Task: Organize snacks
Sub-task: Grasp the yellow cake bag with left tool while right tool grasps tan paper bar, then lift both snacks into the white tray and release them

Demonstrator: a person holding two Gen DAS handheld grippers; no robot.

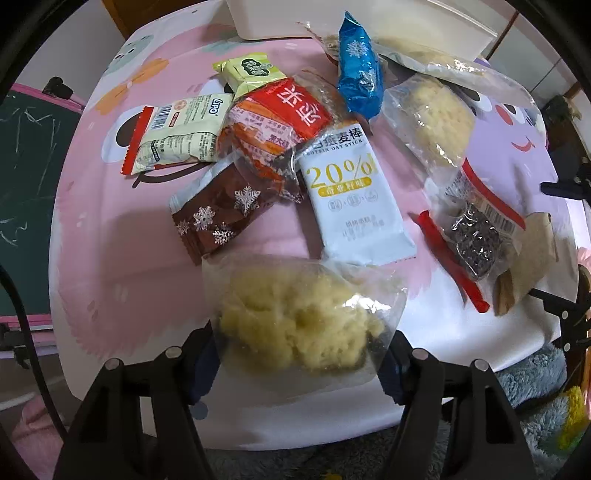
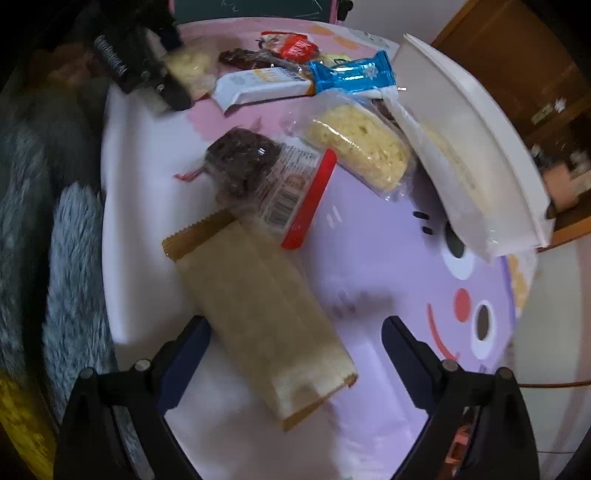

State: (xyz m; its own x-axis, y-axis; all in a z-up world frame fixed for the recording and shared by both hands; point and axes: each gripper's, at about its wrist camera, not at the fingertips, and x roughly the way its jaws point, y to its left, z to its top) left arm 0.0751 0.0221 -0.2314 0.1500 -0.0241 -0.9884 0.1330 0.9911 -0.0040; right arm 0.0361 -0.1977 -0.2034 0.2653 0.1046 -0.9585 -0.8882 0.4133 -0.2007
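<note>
My left gripper (image 1: 301, 354) stands open around a clear bag of yellow puffed rice cake (image 1: 299, 317) at the near table edge; whether the fingers touch the bag is unclear. Beyond it lie a brown snowflake wrapper (image 1: 218, 218), a white oat stick pack (image 1: 354, 199), a red pack (image 1: 284, 114), a Lupo pack (image 1: 181, 129), a green pack (image 1: 251, 72) and a blue wrapper (image 1: 360, 79). My right gripper (image 2: 295, 354) is open around a tan paper-wrapped bar (image 2: 262, 314). A dark seed cake in a red-edged bag (image 2: 266, 173) lies just past it. The left gripper (image 2: 147, 66) shows at top left.
A white plastic bin (image 2: 480, 147) stands at the table's far side, also in the left wrist view (image 1: 369, 18). More rice cake bags (image 2: 362, 144) lie beside it. The round table has a pink and purple cartoon cloth (image 2: 388, 258). A grey fluffy rug (image 2: 70, 266) lies below.
</note>
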